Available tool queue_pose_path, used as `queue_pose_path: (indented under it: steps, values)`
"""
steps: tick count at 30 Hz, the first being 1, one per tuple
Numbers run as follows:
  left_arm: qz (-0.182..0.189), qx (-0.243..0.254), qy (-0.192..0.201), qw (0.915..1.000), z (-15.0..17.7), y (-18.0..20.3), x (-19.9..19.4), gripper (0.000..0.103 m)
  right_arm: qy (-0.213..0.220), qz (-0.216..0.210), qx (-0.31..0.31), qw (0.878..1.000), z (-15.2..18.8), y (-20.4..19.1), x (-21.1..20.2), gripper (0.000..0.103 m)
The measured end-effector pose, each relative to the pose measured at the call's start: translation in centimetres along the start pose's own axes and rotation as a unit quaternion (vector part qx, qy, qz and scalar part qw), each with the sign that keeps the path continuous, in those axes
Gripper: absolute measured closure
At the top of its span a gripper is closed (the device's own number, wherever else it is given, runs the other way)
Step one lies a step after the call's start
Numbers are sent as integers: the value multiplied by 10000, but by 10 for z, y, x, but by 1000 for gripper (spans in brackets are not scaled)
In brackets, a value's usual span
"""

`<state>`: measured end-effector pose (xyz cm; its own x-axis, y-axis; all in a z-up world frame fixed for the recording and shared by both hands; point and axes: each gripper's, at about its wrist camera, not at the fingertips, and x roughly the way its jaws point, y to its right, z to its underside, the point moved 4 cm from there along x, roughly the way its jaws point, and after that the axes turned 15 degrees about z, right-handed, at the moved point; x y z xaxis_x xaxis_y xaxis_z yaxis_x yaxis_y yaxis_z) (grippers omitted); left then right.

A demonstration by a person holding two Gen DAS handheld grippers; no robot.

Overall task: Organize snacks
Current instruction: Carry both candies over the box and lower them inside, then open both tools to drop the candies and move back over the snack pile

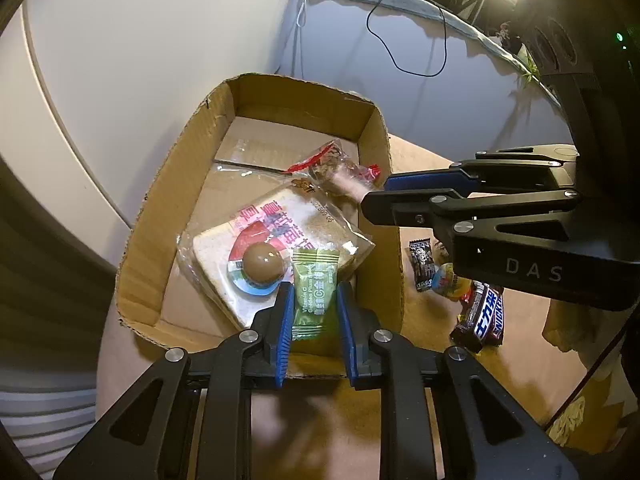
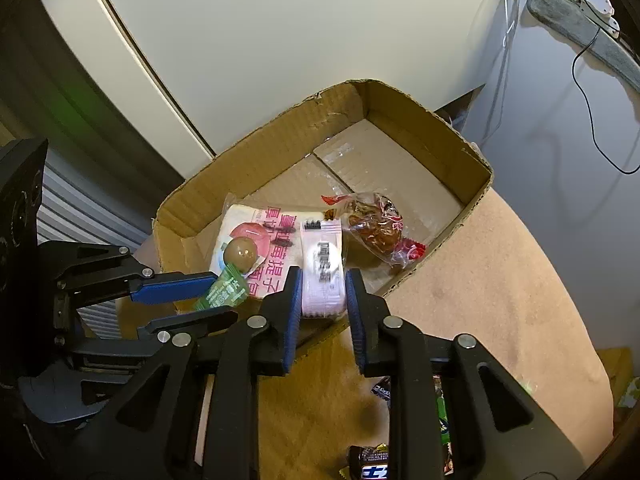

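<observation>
Left gripper [image 1: 313,312], blue pads closed on a green plum-candy packet [image 1: 314,292], holds it above the near wall of the cardboard box [image 1: 256,84]; the packet hangs upright between the fingers, its upper half free and overlapping the bread beneath. Right gripper [image 2: 323,292], reaching in from the right, grasps a pale pink wrapped snack [image 2: 323,260] over the near edge of the box on its own side; its print is too blurred to read.

In the box: a bagged bread slice [image 1: 276,236] with pink lettering, a brown jelly cup [image 1: 262,262] resting on it, and a clear bag of brown snack with red ends [image 1: 332,168] toward the far right corner. The far half of the box floor is bare cardboard. Outside, on the tan table [image 1: 420,160], a Snickers bar [image 1: 482,316] and a few small wrapped candies [image 1: 422,266] are not yet boxed.

Judged step: depositing both held items. For a clean drop, carry each gripper past the near wall toward the bare floor, lower before opening, and avoid releasing onto the jelly cup, which could roll off the bread. The two tools sit close together, so releasing one at a time appears safer.

Pose: both grippers pitch downward into the box, the left from the near side, the right crossing nearly at a right angle to it.
</observation>
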<state>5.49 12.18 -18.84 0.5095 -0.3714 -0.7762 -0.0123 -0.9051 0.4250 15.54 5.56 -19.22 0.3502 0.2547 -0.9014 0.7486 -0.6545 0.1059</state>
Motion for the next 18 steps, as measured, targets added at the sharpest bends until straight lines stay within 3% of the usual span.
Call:
queue_pose_path:
  steps: [3,4,7,18]
  values:
    - [-48,-61,-6,10000,0,-2,0,65,1,19,52,10000,-1,1,0,62]
    - [-45,-84,6,10000,0,-3,0,64,27,47,70,10000,-1,2,-1,53]
    - [-48,-88,9,9999,0,-3,-1,64,121,166,160,9997,-1,7,-5,39]
    - [12,-48,12,10000,-1,4,0,64,109,191,384,9990,5,24,-10,31]
